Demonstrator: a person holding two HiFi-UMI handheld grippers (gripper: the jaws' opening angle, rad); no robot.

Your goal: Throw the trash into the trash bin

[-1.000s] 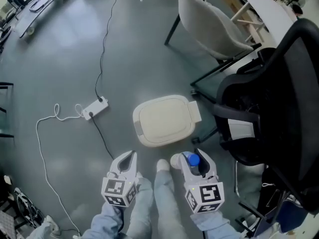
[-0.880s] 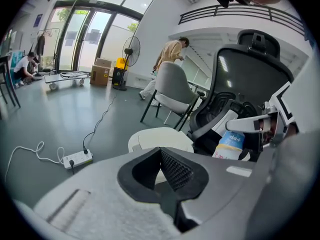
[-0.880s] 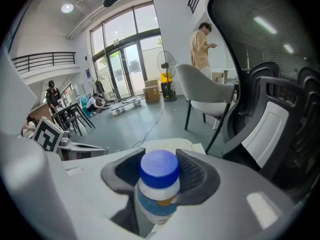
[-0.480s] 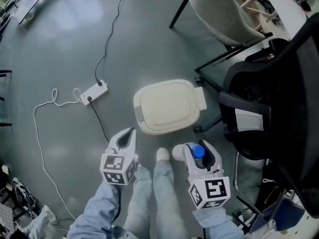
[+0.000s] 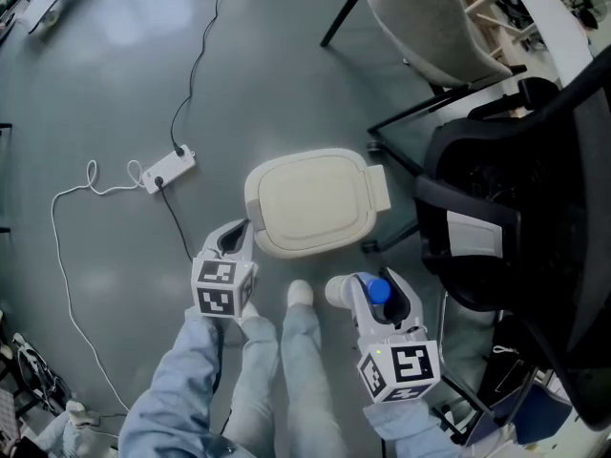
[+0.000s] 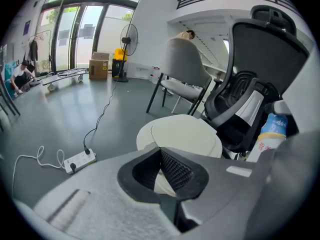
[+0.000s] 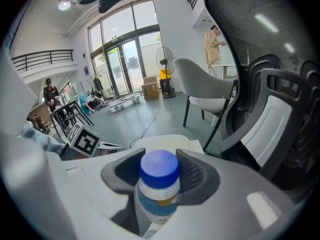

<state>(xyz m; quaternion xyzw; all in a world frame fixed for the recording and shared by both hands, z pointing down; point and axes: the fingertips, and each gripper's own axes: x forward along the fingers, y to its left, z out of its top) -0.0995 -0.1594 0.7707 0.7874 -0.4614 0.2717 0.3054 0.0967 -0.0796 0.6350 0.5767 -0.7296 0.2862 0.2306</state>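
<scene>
The trash bin [image 5: 310, 198] is a low cream bin with its flat lid closed, standing on the grey floor just ahead of me. It also shows in both gripper views [image 6: 186, 133] [image 7: 161, 143]. My left gripper [image 5: 241, 235] hovers at the bin's near left edge, its jaws shut and empty [image 6: 162, 173]. My right gripper [image 5: 374, 294] stays to the right of my legs, near the bin's front right. It is shut on a white plastic bottle with a blue cap [image 7: 159, 180], which stands upright between the pads. The bottle also shows at the right in the left gripper view [image 6: 272, 131].
A black office chair [image 5: 516, 208] crowds the right side next to the bin. A white shell chair [image 5: 430, 27] stands behind. A power strip [image 5: 167, 168] with black and white cables lies on the floor to the left. My legs and shoe [image 5: 299, 294] sit between the grippers.
My left gripper has moved forward and down to the bin's near left edge. The right gripper has stayed put with the bottle in it.
</scene>
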